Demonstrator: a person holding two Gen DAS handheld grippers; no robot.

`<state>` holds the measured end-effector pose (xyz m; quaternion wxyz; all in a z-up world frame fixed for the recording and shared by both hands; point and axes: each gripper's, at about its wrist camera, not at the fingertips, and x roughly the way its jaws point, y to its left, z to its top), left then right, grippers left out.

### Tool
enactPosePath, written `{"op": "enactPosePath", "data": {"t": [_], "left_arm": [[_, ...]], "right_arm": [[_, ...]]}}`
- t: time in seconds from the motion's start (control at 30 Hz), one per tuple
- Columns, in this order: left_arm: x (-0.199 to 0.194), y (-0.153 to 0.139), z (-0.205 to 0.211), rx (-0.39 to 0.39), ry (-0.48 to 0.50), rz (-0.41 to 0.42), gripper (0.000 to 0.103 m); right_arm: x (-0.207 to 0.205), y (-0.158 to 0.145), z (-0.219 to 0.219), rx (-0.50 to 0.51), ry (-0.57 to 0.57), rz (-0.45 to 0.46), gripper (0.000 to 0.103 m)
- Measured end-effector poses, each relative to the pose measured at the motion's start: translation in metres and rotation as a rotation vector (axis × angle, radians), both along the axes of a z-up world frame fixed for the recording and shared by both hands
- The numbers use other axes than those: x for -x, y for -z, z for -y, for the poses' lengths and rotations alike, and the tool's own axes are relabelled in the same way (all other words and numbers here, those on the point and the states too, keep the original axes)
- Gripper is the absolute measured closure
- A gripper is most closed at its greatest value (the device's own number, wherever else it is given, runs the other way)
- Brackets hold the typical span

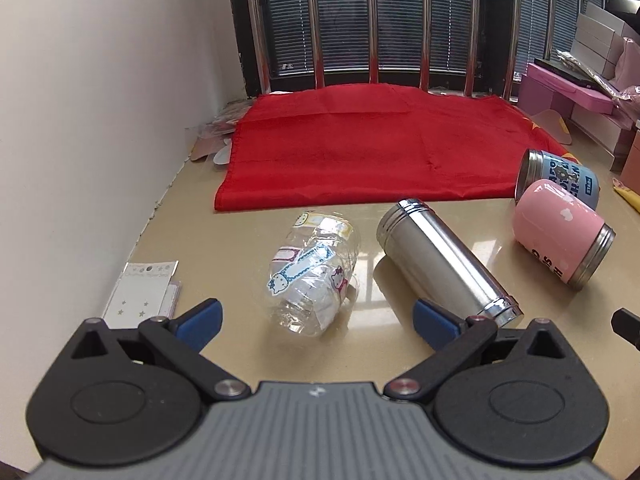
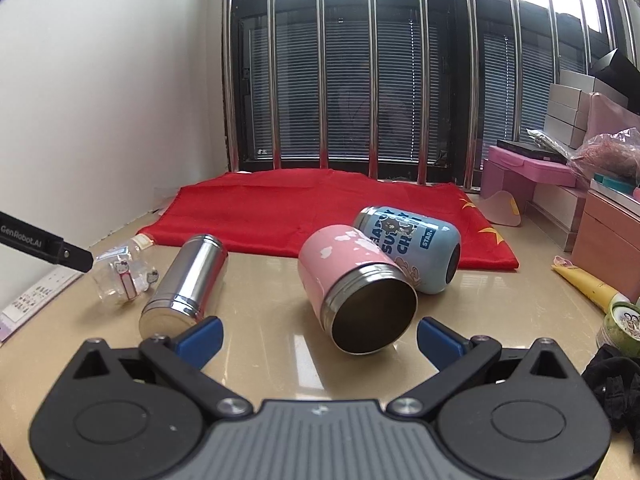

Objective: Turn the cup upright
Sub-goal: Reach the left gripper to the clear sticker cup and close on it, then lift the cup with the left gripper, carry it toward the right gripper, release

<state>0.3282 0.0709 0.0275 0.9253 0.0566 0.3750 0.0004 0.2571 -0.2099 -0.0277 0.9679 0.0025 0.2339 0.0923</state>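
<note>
Nearby, steel flask (image 2: 182, 282) beside pink cup (image 2: 356, 290), blue cup (image 2: 412, 248) touching behind

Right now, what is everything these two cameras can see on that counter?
Clear plastic cup: one, see-through with cartoon stickers, lying on its side at the left.
Steel cup: one, silver, on its side beside the clear one.
Pink cup: one, pink with a steel rim, on its side, mouth toward the right camera.
Blue cup: one, light blue with lettering, on its side behind the pink one.
Red cloth: one, red, spread flat at the back by the window bars.
Sticker sheets: a few, white, by the left wall.
Pink boxes: several, stacked at the right.
Yellow tube: one, right edge.
Countertop: one, beige.
Left gripper: one, black with blue pads, open.
Right gripper: one, same, open.
</note>
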Motion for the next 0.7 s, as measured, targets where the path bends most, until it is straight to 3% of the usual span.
{"op": "enactPosePath", "data": {"t": [0.23, 0.53, 0.57, 0.63, 0.67, 0.7], "left_arm": [[-0.048, 0.015, -0.013, -0.061, 0.042, -0.106, 0.0], [-0.093, 0.036, -0.018, -0.044, 0.121, -0.159, 0.001], [-0.096, 0.038, -0.019, -0.034, 0.126, -0.165, 0.003], [-0.101, 0.046, -0.022, 0.005, 0.135, -0.182, 0.03], [-0.102, 0.049, -0.024, 0.03, 0.142, -0.192, 0.038], [-0.103, 0.051, -0.026, 0.051, 0.147, -0.185, 0.037]], "right_arm": [[-0.019, -0.01, -0.027, 0.023, -0.043, -0.005, 0.0], [-0.045, -0.015, -0.069, 0.033, -0.112, 0.017, 0.0], [-0.047, -0.013, -0.072, 0.038, -0.116, 0.012, 0.0], [-0.049, -0.01, -0.077, 0.04, -0.121, 0.003, 0.0], [-0.05, -0.009, -0.079, 0.041, -0.122, 0.0, 0.0], [-0.051, -0.008, -0.081, 0.042, -0.122, -0.003, 0.0]]}}
